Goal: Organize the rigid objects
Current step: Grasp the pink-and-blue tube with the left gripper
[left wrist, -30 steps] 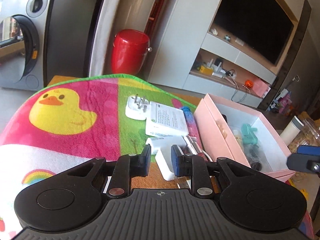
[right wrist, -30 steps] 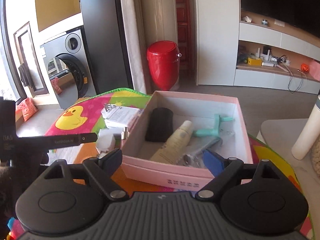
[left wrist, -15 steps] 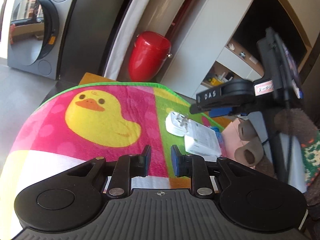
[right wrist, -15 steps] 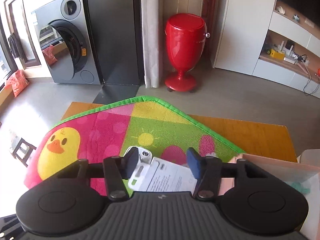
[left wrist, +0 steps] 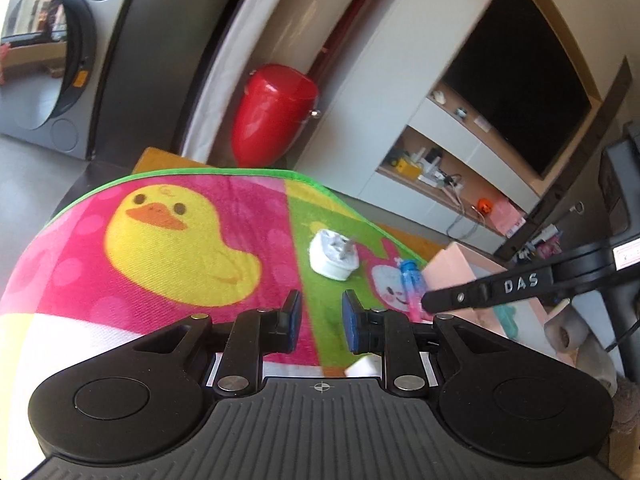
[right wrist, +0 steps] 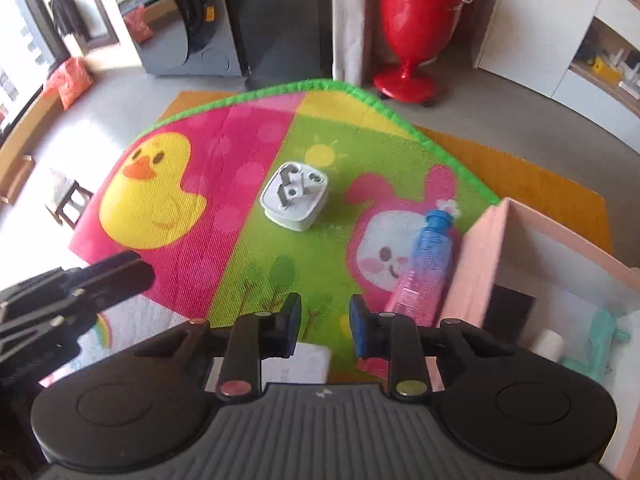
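A white plug adapter [right wrist: 295, 196] lies prongs-up on the colourful play mat [right wrist: 168, 184]; it also shows in the left wrist view [left wrist: 334, 259]. A blue-and-pink tube [right wrist: 427, 265] lies beside the pink box [right wrist: 476, 256]. The box holds a black item [right wrist: 510, 312], a white bottle [right wrist: 551, 342] and a teal piece [right wrist: 604, 330]. My right gripper [right wrist: 325, 330] hovers above the mat, partly closed, with a white box [right wrist: 310, 362] just beneath its fingers. My left gripper [left wrist: 319, 320] is narrowly open and empty over the mat; a white object [left wrist: 362, 366] lies below it.
A red pedestal bin [right wrist: 418, 20] and a washing machine [right wrist: 176, 12] stand on the floor beyond the mat. A TV unit with shelves [left wrist: 460, 168] is at the right. The mat's green edge [right wrist: 360, 94] lies on an orange table top.
My right gripper swung left from over the pink box to above the mat and narrowed its jaws. The flat white box moved from beside the adapter to under the right fingers. The left gripper shifted.
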